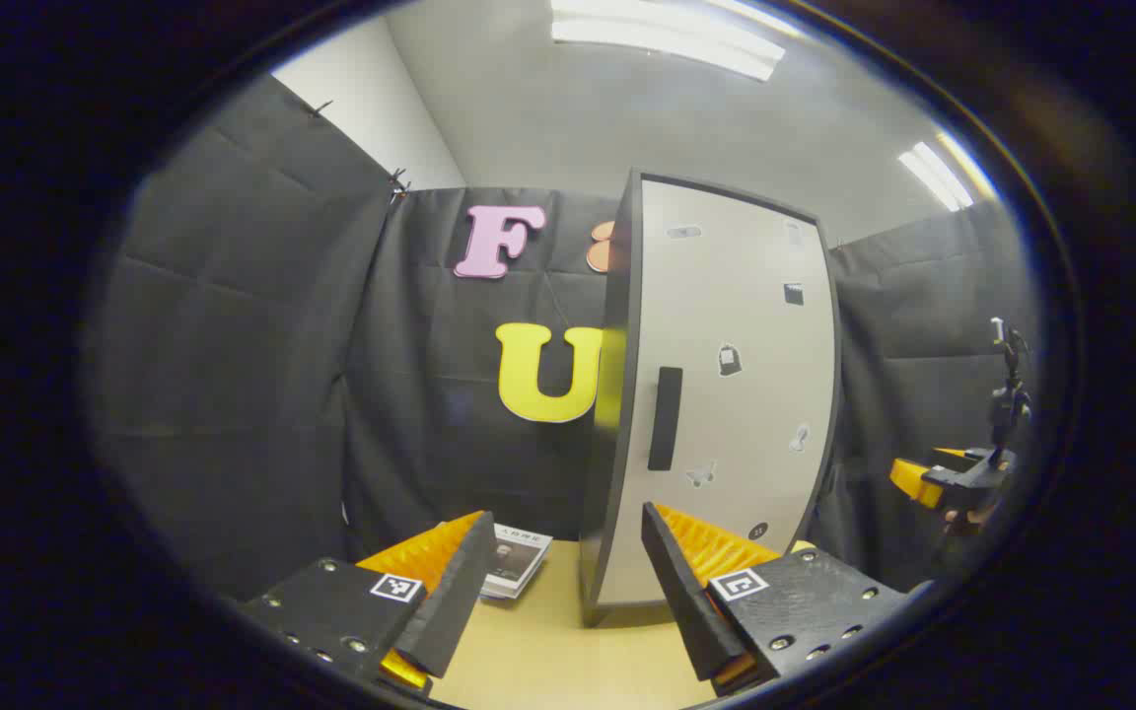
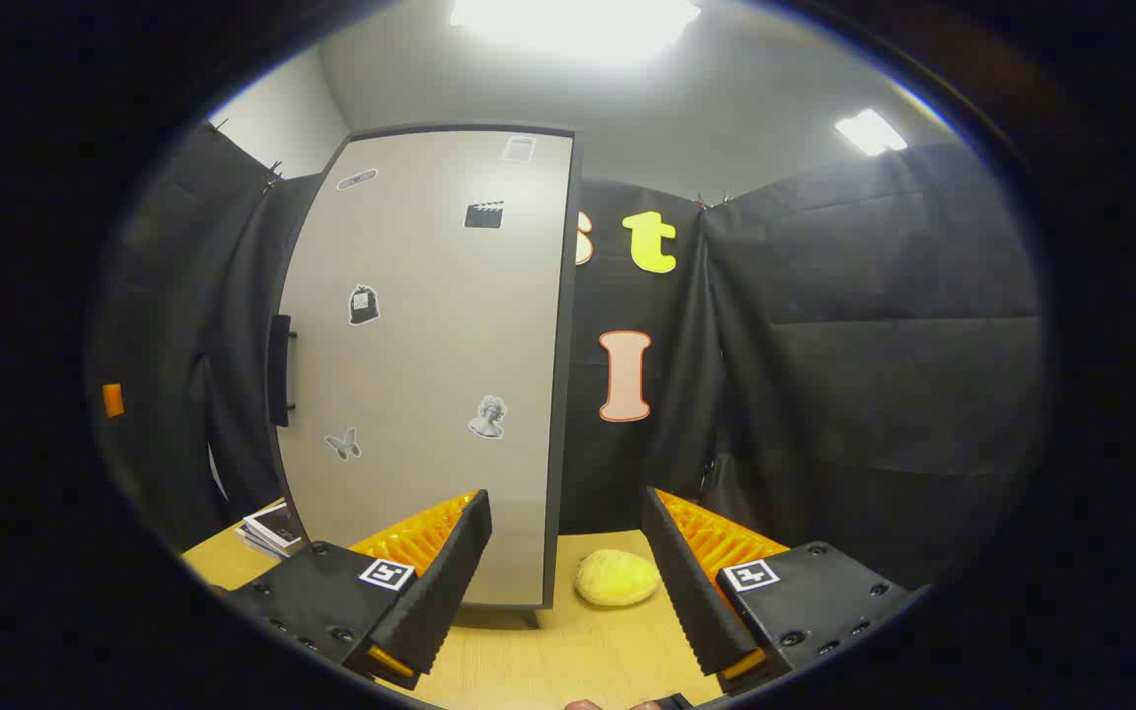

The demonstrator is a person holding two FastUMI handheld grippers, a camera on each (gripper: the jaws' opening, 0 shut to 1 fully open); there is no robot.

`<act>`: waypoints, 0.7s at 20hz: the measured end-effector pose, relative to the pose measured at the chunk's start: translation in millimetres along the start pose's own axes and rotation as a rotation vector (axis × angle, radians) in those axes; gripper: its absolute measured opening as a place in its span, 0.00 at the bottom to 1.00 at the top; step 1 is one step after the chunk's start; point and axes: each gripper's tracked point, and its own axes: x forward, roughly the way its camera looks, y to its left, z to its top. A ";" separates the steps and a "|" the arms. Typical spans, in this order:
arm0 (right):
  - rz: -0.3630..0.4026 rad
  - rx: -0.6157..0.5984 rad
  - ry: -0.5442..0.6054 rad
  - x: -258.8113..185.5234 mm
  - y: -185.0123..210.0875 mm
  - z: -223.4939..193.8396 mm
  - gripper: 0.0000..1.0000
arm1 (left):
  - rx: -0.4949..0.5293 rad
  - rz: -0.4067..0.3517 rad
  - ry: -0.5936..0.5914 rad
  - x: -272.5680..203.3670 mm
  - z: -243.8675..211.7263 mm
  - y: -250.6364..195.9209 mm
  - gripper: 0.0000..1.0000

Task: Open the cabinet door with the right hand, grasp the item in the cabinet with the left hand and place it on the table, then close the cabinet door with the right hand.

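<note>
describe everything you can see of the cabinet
The cabinet is a tall, narrow box standing upright on the wooden table. Its dark frame surrounds a pale grey door that is shut. A dark vertical handle sits along one edge of the door, and small stickers are scattered over the front. It looks like painted board. A stack of booklets lies on one side of it, a yellow lump on the other. Neither gripper touches it.

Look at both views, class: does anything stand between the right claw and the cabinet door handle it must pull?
Nothing visible does. The right claw is open, facing the closed cabinet door; the handle sits at the door's left edge with only bare table in between. The yellow lump lies right of the cabinet, off that path.
</note>
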 end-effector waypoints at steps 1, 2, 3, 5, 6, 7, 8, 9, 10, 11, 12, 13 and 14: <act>0.009 0.005 0.008 -1.1 2.3 -1.2 0.98 | -0.004 0.007 0.006 -6.5 -2.4 1.6 0.90; 0.018 0.011 0.013 -1.9 4.0 -2.6 0.98 | -0.005 0.012 0.009 -10.9 -5.3 2.7 0.90; 0.020 0.015 0.015 -2.7 4.5 -2.4 0.98 | -0.004 0.020 0.014 -15.1 -8.3 5.2 0.89; 0.027 0.018 0.019 -4.4 7.8 -2.2 0.98 | 0.002 0.030 0.032 -21.8 -15.8 7.6 0.90; 0.031 0.018 0.023 -4.3 10.7 -3.6 0.98 | 0.003 0.032 0.037 -23.4 -18.2 8.0 0.89; 0.034 0.018 0.028 -5.3 13.0 -3.9 0.98 | 0.003 0.032 0.040 -25.1 -19.0 8.8 0.89; 0.038 0.021 0.033 -6.5 14.6 -4.9 0.97 | 0.001 0.033 0.041 -27.4 -20.6 9.3 0.90; 0.042 0.025 0.037 -6.7 17.0 -6.2 0.97 | -0.001 0.034 0.040 -29.4 -20.5 10.6 0.89; 0.047 0.029 0.042 -7.9 20.2 -5.7 0.97 | -0.003 0.036 0.037 -29.8 -21.3 10.6 0.89; 0.050 0.031 0.044 -9.7 22.3 -4.6 0.98 | -0.005 0.036 0.037 -30.3 -22.1 10.8 0.89; 0.053 0.031 0.043 -11.0 24.3 -5.9 0.97 | -0.006 0.037 0.038 -30.5 -24.0 11.6 0.89; 0.054 0.029 0.042 -12.5 25.1 -5.2 0.97 | -0.006 0.039 0.038 -31.6 -24.9 12.7 0.89; 0.055 0.024 0.040 -13.6 25.9 -3.1 0.97 | -0.005 0.038 0.038 -32.1 -25.7 13.8 0.89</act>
